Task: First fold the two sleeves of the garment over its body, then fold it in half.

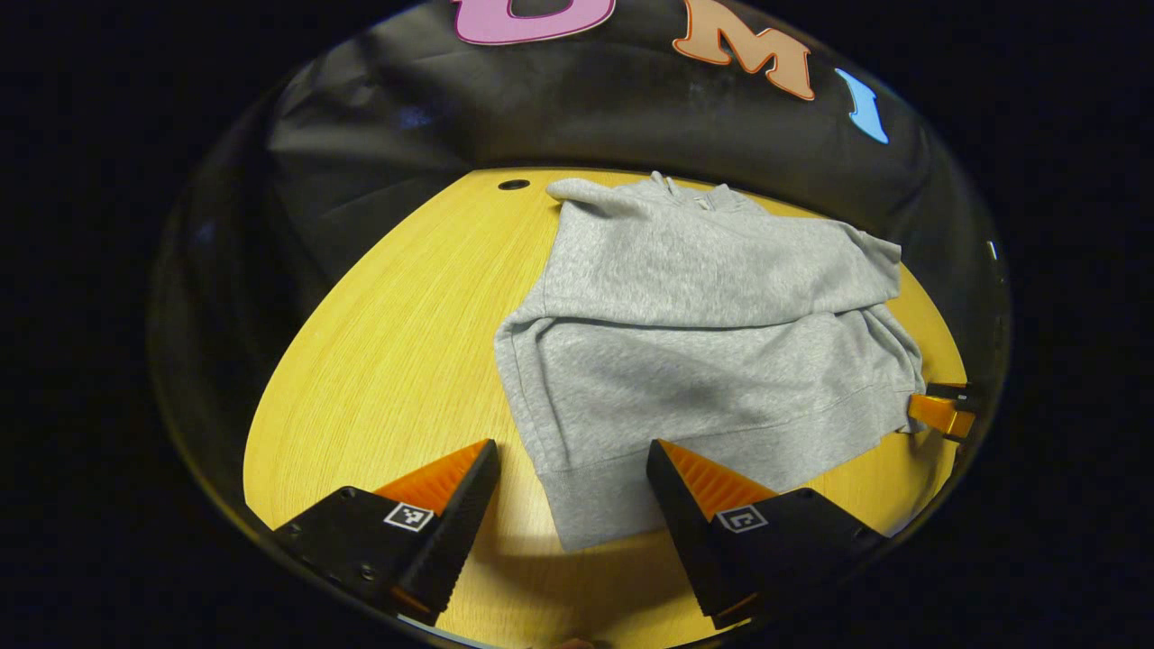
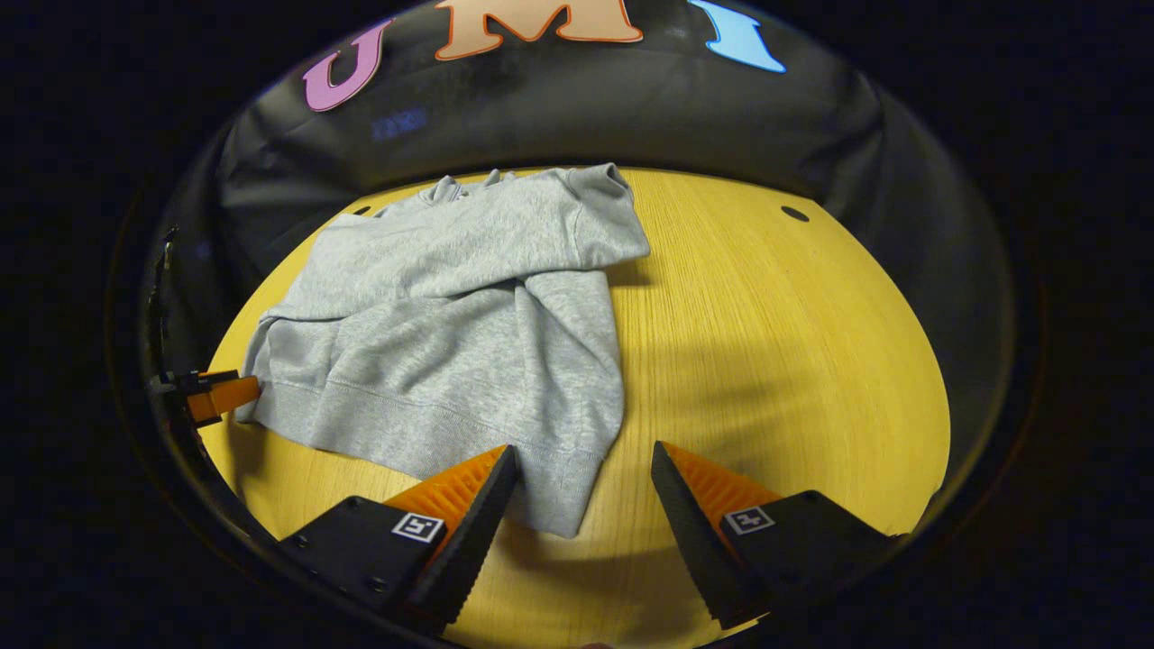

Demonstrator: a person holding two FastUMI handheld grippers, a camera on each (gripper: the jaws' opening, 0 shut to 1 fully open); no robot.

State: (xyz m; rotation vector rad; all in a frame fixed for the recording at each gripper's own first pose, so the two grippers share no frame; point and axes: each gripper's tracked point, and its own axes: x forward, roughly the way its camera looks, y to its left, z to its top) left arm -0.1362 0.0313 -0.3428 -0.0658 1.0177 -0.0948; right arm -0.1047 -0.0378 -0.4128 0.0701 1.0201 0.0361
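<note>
On the table (image 1: 379,361), both grippers' fingers (image 1: 469,487) (image 2: 482,491) gape wide over the sweatshirt (image 1: 703,361) hem, gripping nothing.

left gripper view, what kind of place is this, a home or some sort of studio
Most likely a recording booth, not a home. A black cloth wall hangs right behind a bare yellow wooden table, and the only item laid out is a grey sweatshirt, with a handheld gripper poised over it, jaws open.

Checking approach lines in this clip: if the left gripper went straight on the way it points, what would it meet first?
Probably the grey sweatshirt: its near hem corner lies between the open fingers of the left gripper, on the wooden table. Depth is unclear.
</note>
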